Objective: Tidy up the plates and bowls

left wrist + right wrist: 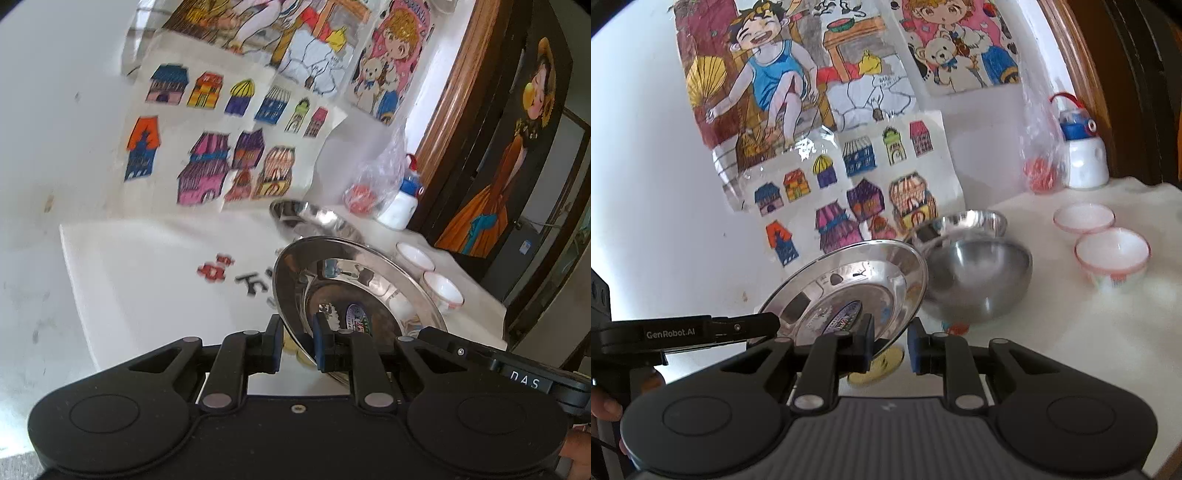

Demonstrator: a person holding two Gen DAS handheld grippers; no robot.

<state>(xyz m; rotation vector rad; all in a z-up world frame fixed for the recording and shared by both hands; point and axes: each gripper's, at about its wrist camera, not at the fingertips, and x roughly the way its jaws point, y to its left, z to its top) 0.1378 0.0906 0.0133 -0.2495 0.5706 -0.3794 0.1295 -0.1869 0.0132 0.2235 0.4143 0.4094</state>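
Above the white tabletop (1071, 332), a steel plate (849, 291) hangs tilted, gripped at its near rim by both tools. Left claw (297, 341) is clamped on the rim, one pad on each face; right claw (889, 345) also appears clamped on the rim, though blur and the plate's edge-on angle make the far pad's contact uncertain. Beyond the plate stand two steel bowls (975, 277), apparently nested, and, well apart to the right, two white bowls (1112, 254). Judged step: carrying the plate to its stacking place. To do it well, keep both grips firm, level the plate before lowering, clear the steel bowls' rims, and release only once it rests flat.
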